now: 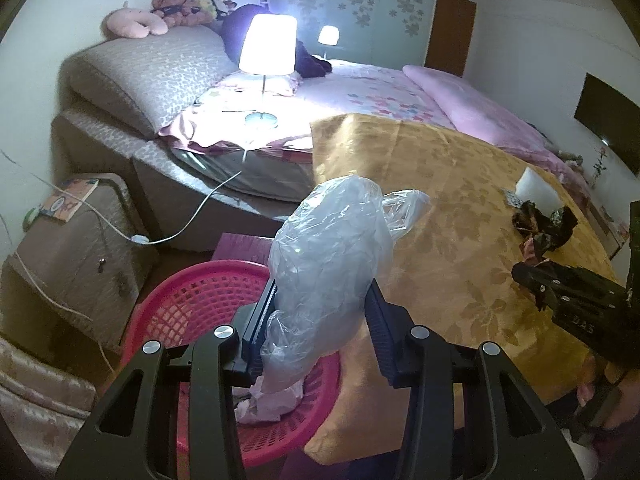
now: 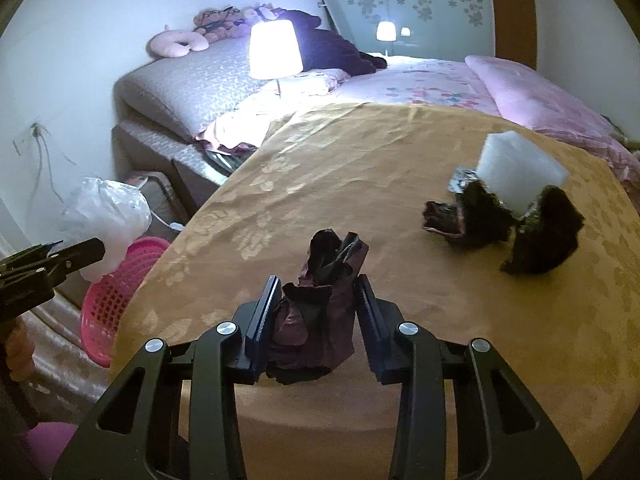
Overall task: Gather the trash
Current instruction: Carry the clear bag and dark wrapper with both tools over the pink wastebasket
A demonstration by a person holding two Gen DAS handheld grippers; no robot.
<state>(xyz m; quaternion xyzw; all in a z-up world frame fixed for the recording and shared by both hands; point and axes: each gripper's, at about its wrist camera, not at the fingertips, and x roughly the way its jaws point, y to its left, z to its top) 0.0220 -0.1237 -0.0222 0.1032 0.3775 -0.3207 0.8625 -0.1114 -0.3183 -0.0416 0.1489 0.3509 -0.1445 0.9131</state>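
My left gripper (image 1: 324, 286) is shut on a crumpled clear plastic bag (image 1: 332, 240), held just above a pink mesh basket (image 1: 180, 292) on the floor beside the table. Pale crumpled paper lies inside the basket. My right gripper (image 2: 318, 280) is shut on a dark maroon crumpled wrapper (image 2: 320, 320), a little above the gold tablecloth (image 2: 360, 168). Further right on the cloth lie more dark crumpled wrappers (image 2: 480, 220) and a white foam block (image 2: 516, 172). The right wrist view also shows the left gripper (image 2: 96, 250), the bag (image 2: 108, 216) and the basket (image 2: 108, 300) at far left.
A bed (image 1: 380, 92) with pink bedding stands behind the table, with a lit lamp (image 1: 266, 46) on it. A white cable (image 1: 192, 220) runs down to a bedside cabinet (image 1: 76, 240) on the left. A wardrobe (image 1: 360, 0) fills the back wall.
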